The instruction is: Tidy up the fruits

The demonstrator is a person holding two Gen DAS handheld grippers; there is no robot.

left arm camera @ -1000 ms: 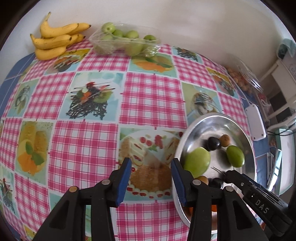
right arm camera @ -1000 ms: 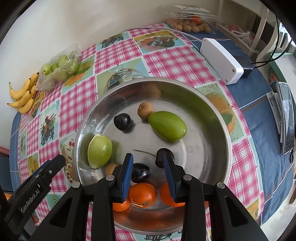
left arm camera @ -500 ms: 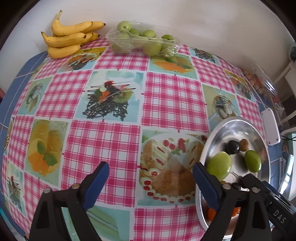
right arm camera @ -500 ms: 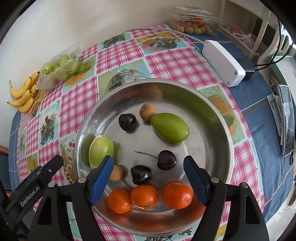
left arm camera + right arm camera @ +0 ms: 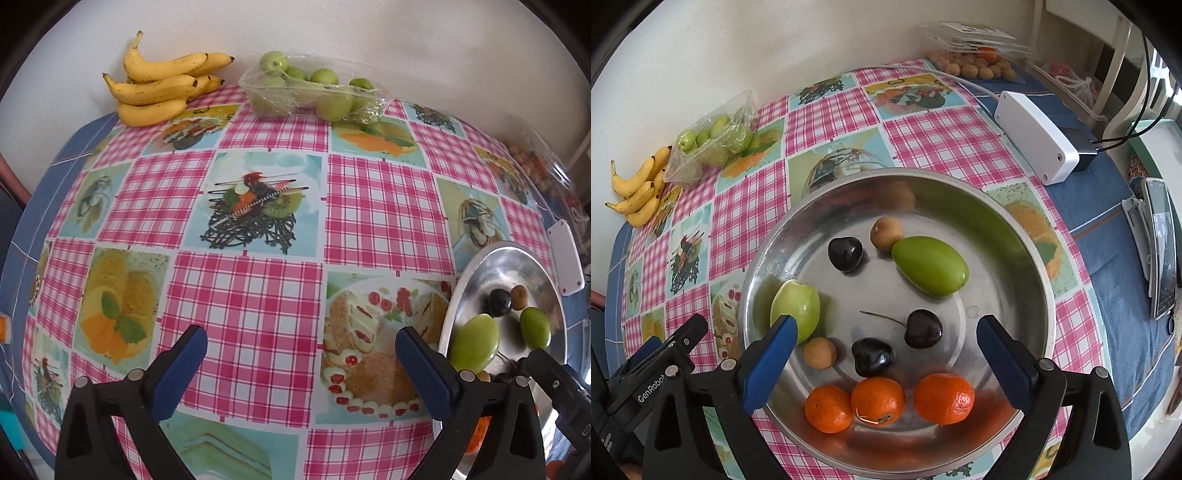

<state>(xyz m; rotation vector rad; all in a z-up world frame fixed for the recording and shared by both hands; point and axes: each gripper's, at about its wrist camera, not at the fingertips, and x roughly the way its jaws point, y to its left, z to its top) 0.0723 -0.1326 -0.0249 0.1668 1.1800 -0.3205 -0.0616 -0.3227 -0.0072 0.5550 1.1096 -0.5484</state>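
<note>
A steel bowl (image 5: pixel 1027 236) sits on the checked tablecloth; it also shows at the right edge of the left wrist view (image 5: pixel 476 269). It holds two green mangoes (image 5: pixel 931 266) (image 5: pixel 796 308), three oranges (image 5: pixel 943 397), three dark cherries (image 5: pixel 922 328), and two small brown fruits (image 5: pixel 886 232). My right gripper (image 5: pixel 884 354) is open and empty above the bowl's near side. My left gripper (image 5: pixel 301 363) is open and empty above the cloth, left of the bowl. Bananas (image 5: pixel 159 88) and a bag of green fruit (image 5: pixel 314 90) lie at the far edge.
A white box with a cable (image 5: pixel 1034 136) and a clear tub of small brown fruits (image 5: pixel 975 55) lie behind the bowl to the right. A phone in a stand (image 5: pixel 1161 247) is at the right edge. A wall borders the table's far side.
Both grippers opened from nearly shut to wide open. The right one drew back from the cherries. The left one pulled back and turned left, so the bowl slid to the right.
</note>
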